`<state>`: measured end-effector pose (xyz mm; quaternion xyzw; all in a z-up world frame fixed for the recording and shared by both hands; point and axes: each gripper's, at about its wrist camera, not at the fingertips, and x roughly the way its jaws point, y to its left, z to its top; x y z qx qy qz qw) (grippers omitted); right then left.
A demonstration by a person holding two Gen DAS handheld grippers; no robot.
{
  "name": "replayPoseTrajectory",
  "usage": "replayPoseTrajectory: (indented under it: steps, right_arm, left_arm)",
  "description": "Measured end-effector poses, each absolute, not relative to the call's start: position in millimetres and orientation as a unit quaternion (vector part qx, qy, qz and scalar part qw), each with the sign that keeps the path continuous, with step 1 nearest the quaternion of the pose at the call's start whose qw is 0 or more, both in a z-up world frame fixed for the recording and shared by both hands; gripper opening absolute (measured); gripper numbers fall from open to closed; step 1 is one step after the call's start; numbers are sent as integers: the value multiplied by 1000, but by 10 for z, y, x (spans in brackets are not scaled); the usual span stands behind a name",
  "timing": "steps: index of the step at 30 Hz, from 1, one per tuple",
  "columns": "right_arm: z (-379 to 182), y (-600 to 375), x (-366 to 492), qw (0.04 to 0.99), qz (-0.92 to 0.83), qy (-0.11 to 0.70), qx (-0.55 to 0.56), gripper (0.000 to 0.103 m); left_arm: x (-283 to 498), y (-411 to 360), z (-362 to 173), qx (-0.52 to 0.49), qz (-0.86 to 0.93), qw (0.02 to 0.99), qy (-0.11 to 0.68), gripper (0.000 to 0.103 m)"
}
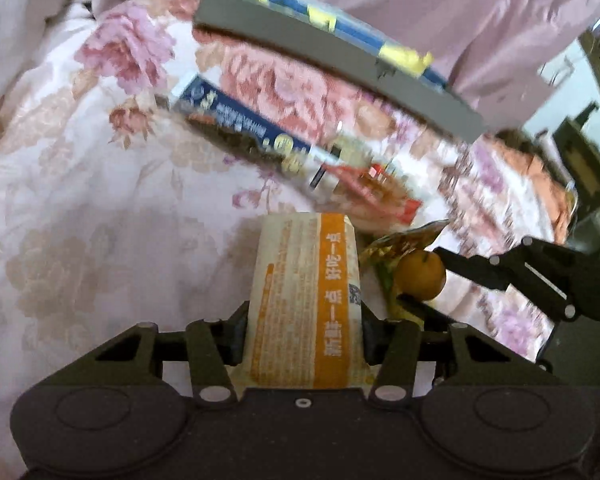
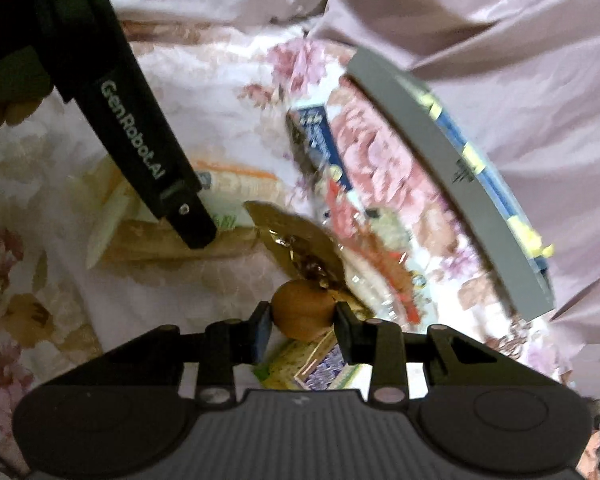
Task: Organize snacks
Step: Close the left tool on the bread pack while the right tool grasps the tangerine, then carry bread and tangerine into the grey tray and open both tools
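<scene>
A floral bedspread (image 1: pixel 80 200) is filling the left half of the left wrist view, offering bare, rumpled cloth from the lower left up to the upper left. The right half is crowding up: a grey tray (image 1: pixel 332 56) is slanting across the upper middle with a blue and yellow packet (image 1: pixel 340 16) lying in it, and a plain pink quilt (image 1: pixel 480 12) is bunching behind it along the top edge.

Between the tray and the frame centre, a dark blue snack packet (image 1: pixel 236 124) and a red and white wrapper (image 1: pixel 372 196) are lying on the cloth, blurred. A gold foil wrapper (image 1: pixel 400 240) is lying just right of centre.

The left gripper (image 1: pixel 304 320) is closing narrowly on a cream and orange snack pack (image 1: pixel 304 292), its fingers pressing both long sides at lower centre.

In the right wrist view, the right gripper (image 2: pixel 302 318) is pinching a small orange fruit (image 2: pixel 302 314) at lower centre, both pads touching its sides. The fruit is sitting against the foil wrapper's near edge, over a green and purple packet (image 2: pixel 312 364). The left gripper's black body is crossing the upper left of that view, its tip over the snack pack.
</scene>
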<state>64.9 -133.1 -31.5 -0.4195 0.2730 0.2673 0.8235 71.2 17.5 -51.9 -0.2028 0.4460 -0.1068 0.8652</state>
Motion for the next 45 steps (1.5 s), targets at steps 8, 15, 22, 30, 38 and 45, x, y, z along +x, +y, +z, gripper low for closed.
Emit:
replayPoseTrajectory:
  steps: [8,15,22,30,38,45]
  right_arm:
    - [72,-1327,518,864,242,207,-390,38]
    - [502,-1224,597,890,216,157,-369,38]
    - [840,-1090,998,909,203,126,-341,38]
    - [721,-1089,1858,945,161,136,-248,39]
    - [446,-1100,2385,957,146,165,-187,39]
    - [232,-991,2581,949,144,196,-200,39]
  left_arm:
    - [613,271,-130,-224,-87,902,359,53]
    - [952,428,281,-238,-74,911,327,53]
    - [1561,583,594,-219,-76,937,261,53]
    - [2327,780,524,-237,-69,949,197,53]
    - [2719,816,219,-217,-90,953,189,53]
    - [2836,784,26,-207,-117,953,189,52]
